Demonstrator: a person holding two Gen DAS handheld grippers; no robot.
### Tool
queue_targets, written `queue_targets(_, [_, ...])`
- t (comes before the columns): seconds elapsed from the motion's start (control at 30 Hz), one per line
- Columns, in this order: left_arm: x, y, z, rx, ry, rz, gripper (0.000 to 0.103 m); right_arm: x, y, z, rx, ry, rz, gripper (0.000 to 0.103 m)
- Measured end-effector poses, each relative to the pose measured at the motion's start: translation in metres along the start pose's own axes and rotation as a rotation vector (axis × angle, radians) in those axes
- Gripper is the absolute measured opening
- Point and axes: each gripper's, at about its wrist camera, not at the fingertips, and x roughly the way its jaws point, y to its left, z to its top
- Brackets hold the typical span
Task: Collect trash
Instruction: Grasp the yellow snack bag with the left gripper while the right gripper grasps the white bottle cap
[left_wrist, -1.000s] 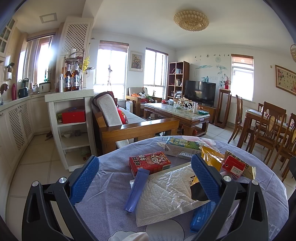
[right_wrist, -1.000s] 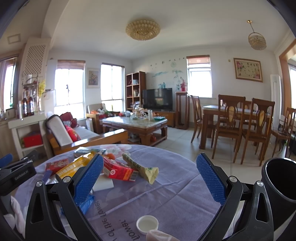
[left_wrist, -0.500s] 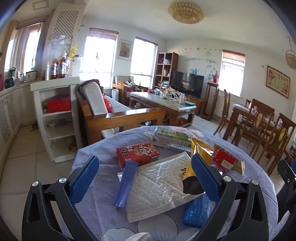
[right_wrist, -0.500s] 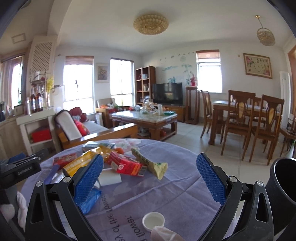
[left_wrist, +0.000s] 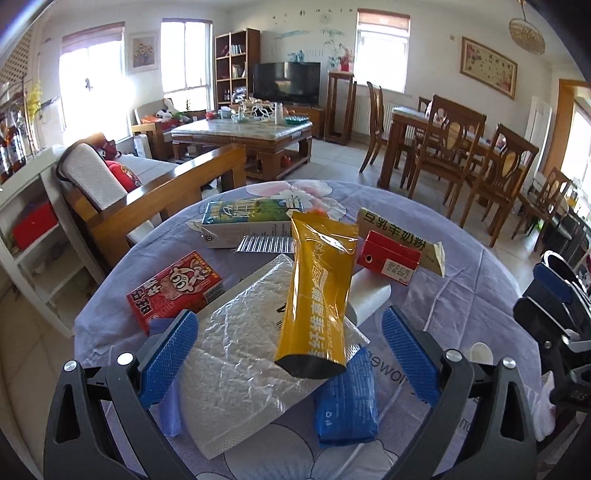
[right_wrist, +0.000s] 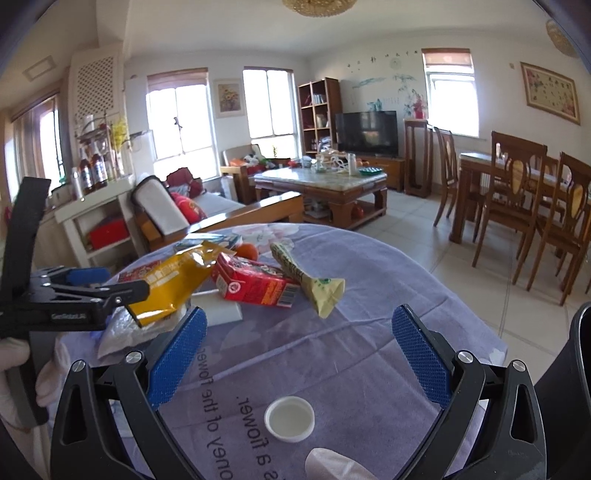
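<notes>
Left gripper: ribbed blue fingers spread wide, gripping nothing, poised above a crinkled silver padded envelope and a glossy yellow pouch at the near left of the round, lilac-clothed counter. Right gripper: fingers equally wide, empty, level above a white round cap. Two red cartons lie farther back; a black bin stands at right.
</notes>
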Motion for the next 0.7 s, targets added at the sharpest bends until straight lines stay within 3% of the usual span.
queue_targets(0.13, [0.024, -0.003, 0.008, -0.008, 0.064, -0.003, 0.098, 0.003, -0.009, 0.001, 0.019, 0.026, 0.036, 0.099])
queue_targets(0.27, [0.026, 0.000, 0.007, -0.038, 0.046, -0.044, 0.097, 0.004, -0.015, 0.000, 0.013, 0.051, 0.039, 0.099])
queue_targets(0.33, [0.027, 0.001, 0.006, -0.038, 0.041, -0.046, 0.087, 0.006, -0.018, -0.001, 0.017, 0.067, 0.047, 0.098])
queue_targets(0.4, [0.034, 0.005, 0.006, -0.056, 0.066, -0.059, 0.048, 0.006, -0.025, -0.002, 0.035, 0.076, 0.058, 0.096])
queue_targets(0.43, [0.038, 0.008, 0.005, -0.085, 0.080, -0.093, 0.041, 0.007, -0.028, -0.003, 0.047, 0.081, 0.064, 0.093])
queue_targets(0.5, [0.040, 0.016, 0.001, -0.137, 0.058, -0.144, 0.031, 0.008, -0.036, -0.005, 0.085, 0.106, 0.089, 0.078])
queue_targets(0.57, [0.039, 0.021, 0.001, -0.158, 0.047, -0.162, 0.028, 0.010, -0.044, -0.007, 0.123, 0.133, 0.114, 0.071])
queue_targets(0.7, [0.032, 0.026, 0.000, -0.177, -0.001, -0.170, 0.023, 0.010, -0.046, -0.011, 0.119, 0.190, 0.148, 0.071])
